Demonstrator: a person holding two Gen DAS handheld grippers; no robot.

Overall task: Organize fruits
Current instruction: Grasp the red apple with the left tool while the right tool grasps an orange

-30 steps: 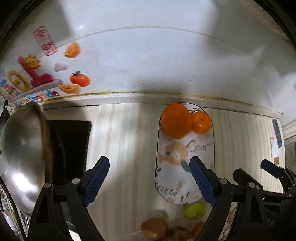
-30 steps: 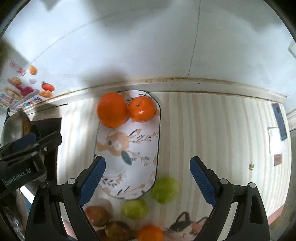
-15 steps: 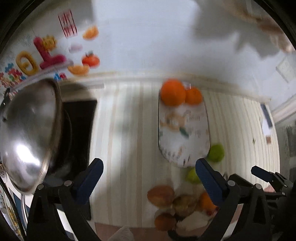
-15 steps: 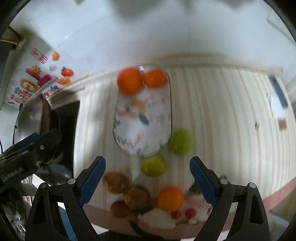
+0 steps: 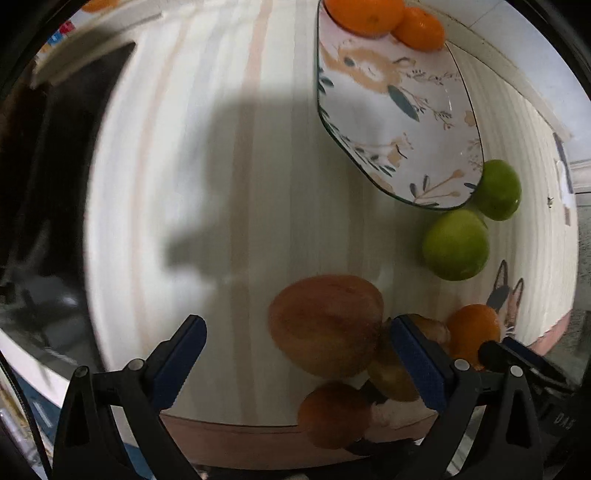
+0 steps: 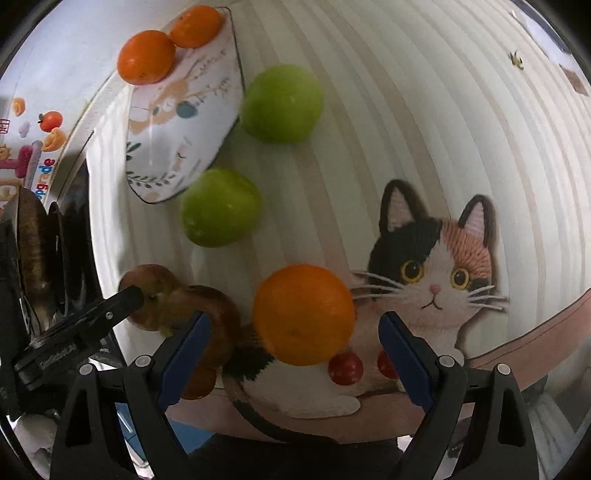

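A patterned oval plate [image 5: 373, 122] [image 6: 207, 122] holds two oranges [image 5: 369, 14] [image 6: 146, 61] at its far end. Two green apples [image 5: 456, 245] [image 6: 219, 206] lie beside the plate's near end. Several red-brown apples [image 5: 327, 325] [image 6: 155, 295] and a loose orange [image 6: 304, 314] [image 5: 472, 334] lie near the table's front edge. My left gripper [image 5: 299, 362] is open, with the largest red-brown apple between its fingers. My right gripper [image 6: 295, 354] is open, with the loose orange just ahead between its fingers.
A cat picture [image 6: 432, 277] is on the striped mat [image 6: 406, 110]. Two small red tomatoes [image 6: 345, 367] lie by the orange. A dark stove area [image 5: 48, 184] with a metal pan [image 6: 33, 254] is at the left. The table's front edge [image 5: 258, 432] is close.
Both grippers have pulled back from the plate and dropped low toward the fruit at the table's front edge. Both stay open.
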